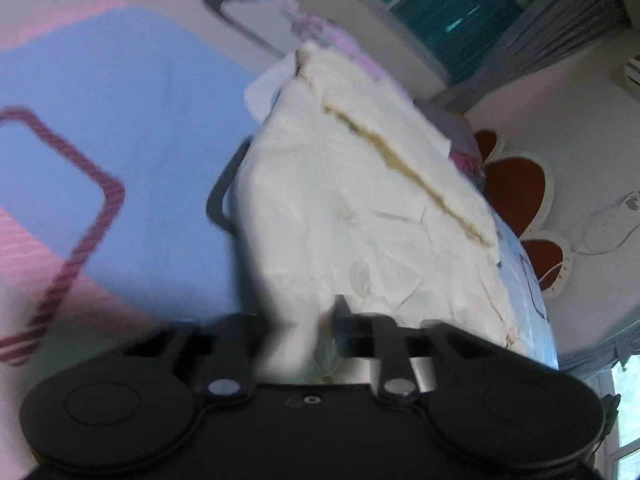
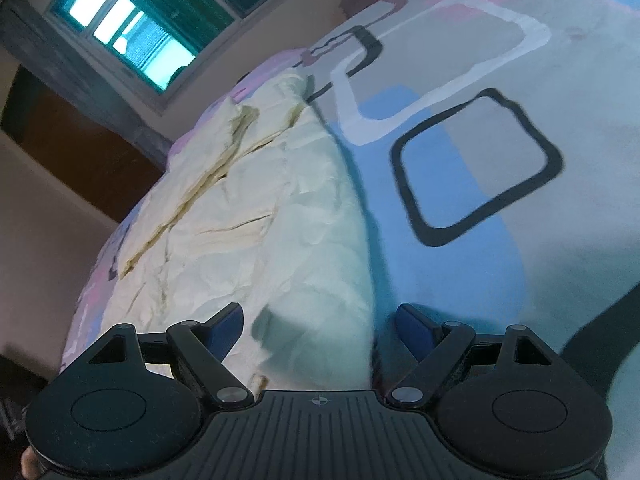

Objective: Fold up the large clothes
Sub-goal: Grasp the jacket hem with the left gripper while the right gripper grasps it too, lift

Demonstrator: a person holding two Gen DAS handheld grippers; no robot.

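Observation:
A large cream-white garment (image 1: pixel 360 200) with a tan seam lies partly folded on a bed. In the left wrist view my left gripper (image 1: pixel 298 332) is shut on the garment's near edge, with cloth bunched between the fingers. In the right wrist view the same garment (image 2: pixel 256 216) lies in a long fold. My right gripper (image 2: pixel 320 328) is open, its blue-padded fingers (image 2: pixel 226 326) spread on either side of the near end of the fold, just above the cloth.
The bedsheet (image 2: pixel 500 80) is patterned in blue, pink and grey with rounded squares. A window (image 2: pixel 132 28) and wall lie beyond the bed. A headboard with red petal shapes (image 1: pixel 516 192) stands at the right of the left wrist view.

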